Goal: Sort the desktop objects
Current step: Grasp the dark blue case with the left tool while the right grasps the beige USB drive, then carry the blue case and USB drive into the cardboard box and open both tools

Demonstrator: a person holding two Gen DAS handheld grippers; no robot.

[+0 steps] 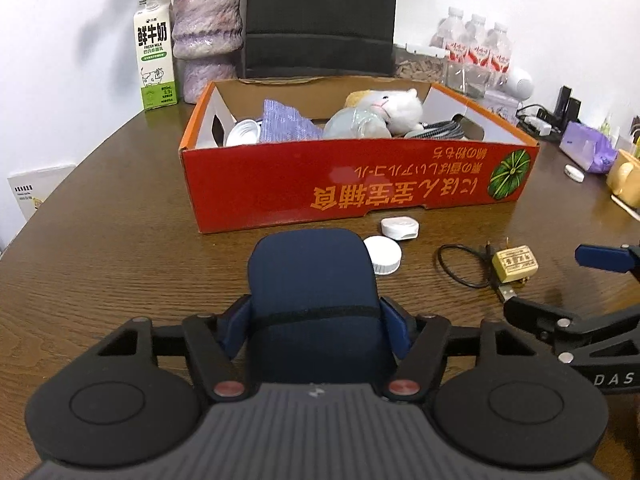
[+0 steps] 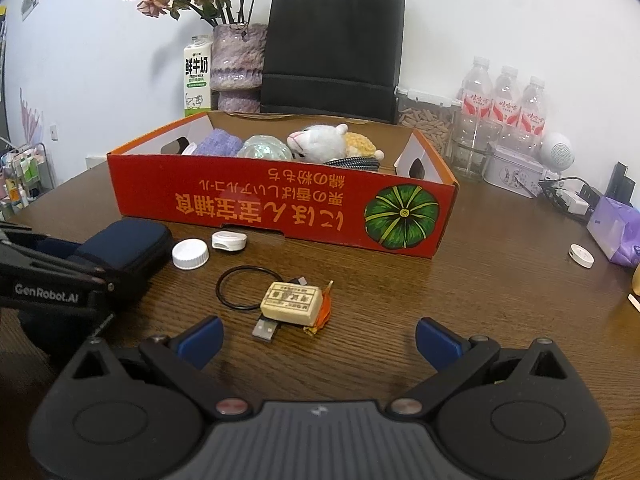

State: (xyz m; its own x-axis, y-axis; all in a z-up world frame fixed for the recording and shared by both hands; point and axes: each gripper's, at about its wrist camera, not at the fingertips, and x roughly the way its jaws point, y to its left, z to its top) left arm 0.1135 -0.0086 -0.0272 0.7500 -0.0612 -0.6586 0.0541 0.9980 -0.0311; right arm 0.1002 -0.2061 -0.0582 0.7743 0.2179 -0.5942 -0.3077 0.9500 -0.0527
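Wooden counter is cluttered, so we've got the left gripper jaws pinched on the navy case at lower centre, bound for the red box we guess, right gripper wide open, empty.

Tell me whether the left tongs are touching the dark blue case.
Touching. In the left wrist view both blue pads of the left tongs press against the sides of the dark blue case, with no gap visible.

Right tongs gape over the table; near them a cable and beige block, red box beyond.
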